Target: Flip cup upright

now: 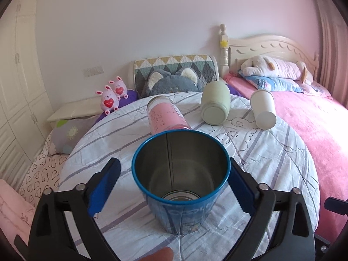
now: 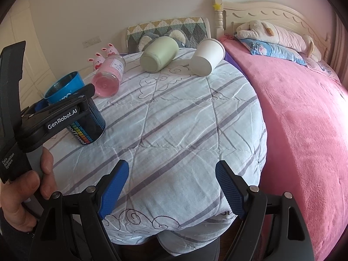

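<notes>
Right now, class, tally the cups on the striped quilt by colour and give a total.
Blue cup: 1, upright
Pink cup: 1, on its side
Green cup: 1, on its side
White cup: 1, on its side
Total: 4

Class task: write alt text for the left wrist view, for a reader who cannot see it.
A blue metal cup stands upright, mouth up, on a striped quilt between the open blue-padded fingers of the left gripper. Behind it a pink glass, a green cup and a white paper cup lie on their sides.
</notes>
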The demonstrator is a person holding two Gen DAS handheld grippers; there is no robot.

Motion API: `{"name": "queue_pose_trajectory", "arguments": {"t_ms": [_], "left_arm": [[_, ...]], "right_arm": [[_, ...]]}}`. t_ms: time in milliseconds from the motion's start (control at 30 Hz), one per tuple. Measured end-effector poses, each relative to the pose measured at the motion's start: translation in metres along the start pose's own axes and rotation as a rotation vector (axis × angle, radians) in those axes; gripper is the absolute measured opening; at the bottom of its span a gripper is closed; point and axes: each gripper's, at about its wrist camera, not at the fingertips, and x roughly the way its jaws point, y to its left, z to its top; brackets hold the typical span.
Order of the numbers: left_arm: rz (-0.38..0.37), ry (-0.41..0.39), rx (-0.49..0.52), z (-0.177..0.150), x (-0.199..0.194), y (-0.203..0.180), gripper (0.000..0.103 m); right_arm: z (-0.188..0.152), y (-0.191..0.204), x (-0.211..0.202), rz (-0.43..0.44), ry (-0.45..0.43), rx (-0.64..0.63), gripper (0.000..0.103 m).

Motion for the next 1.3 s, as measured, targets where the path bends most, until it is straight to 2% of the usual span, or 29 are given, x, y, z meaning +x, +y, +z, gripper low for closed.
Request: {"name": "queue_pose_trajectory", "arguments": {"t_ms": [67,367,700,900,1133,1300], "left_arm": [[-0.002,-0.002,-0.002,0.000,-0.005,0.001,0.102],[0.018,0.009,-0.022,0.000,-0.045,0.013,0.103],[0.026,-0.021,-0.032,-0.004,-0.128,0.031,0.103],[0.070,-0.034,-0.034,-0.011,-0.171,0.040,0.103],[0.127,-0.031,-0.055,-0.023,-0.205,0.047,0.103],[0.134,-0.021,-0.073,-0.034,-0.217,0.048,0.103]], "right_arm": [[0.001,0.001,-0.003,-0.002,-0.007,0.000,0.083],[0.002,0.018,-0.037,-0.011,-0.086,-0.013,0.083],[-0.007,0.040,-0.095,-0.031,-0.221,-0.031,0.083],[-0.016,0.053,-0.124,-0.038,-0.296,-0.050,0.083],[-0.031,0.058,-0.140,-0.037,-0.327,-0.056,0.083],[-0.041,0.062,-0.145,-0.034,-0.331,-0.066,0.083]]}}
